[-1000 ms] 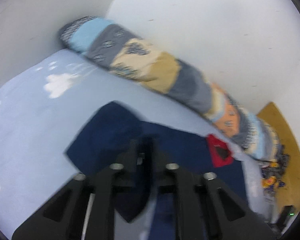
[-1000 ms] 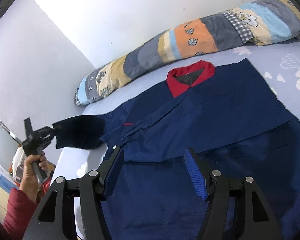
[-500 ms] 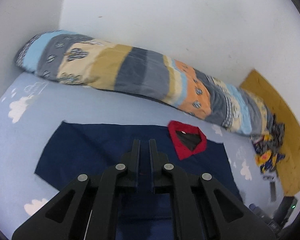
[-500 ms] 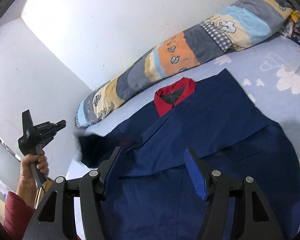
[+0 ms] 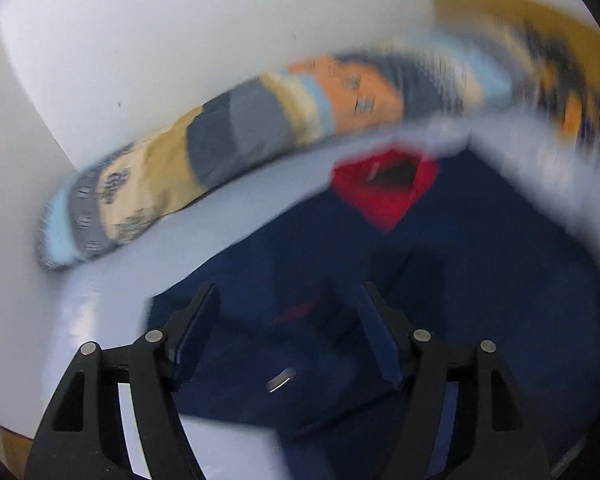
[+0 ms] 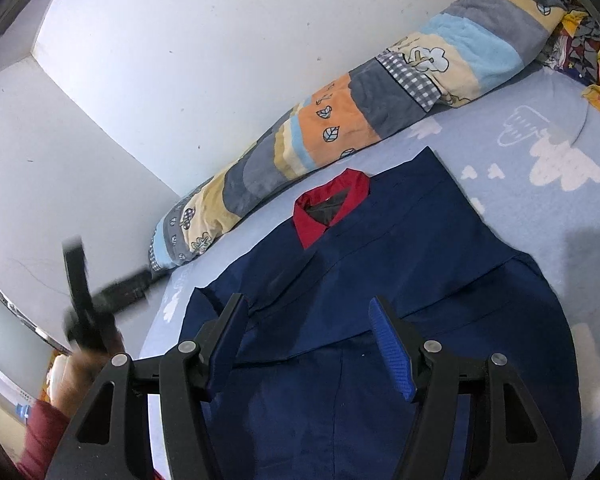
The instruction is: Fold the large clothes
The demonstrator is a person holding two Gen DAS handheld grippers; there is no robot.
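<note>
Both tongs are held open: left tongs (image 5: pixel 288 312), right tongs (image 6: pixel 306 320). Nothing is gripped between either pair.

Left wrist view motion-blurred; navy garment (image 6: pixel 400 280) hem cut off by bottom edge; left tool (image 6: pixel 88 300) smeared.

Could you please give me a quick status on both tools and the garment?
Left tool open, empty. Right tool open, empty, above navy garment. Garment flat on bed, red collar toward the patchwork bolster. Nothing obstructing.
</note>
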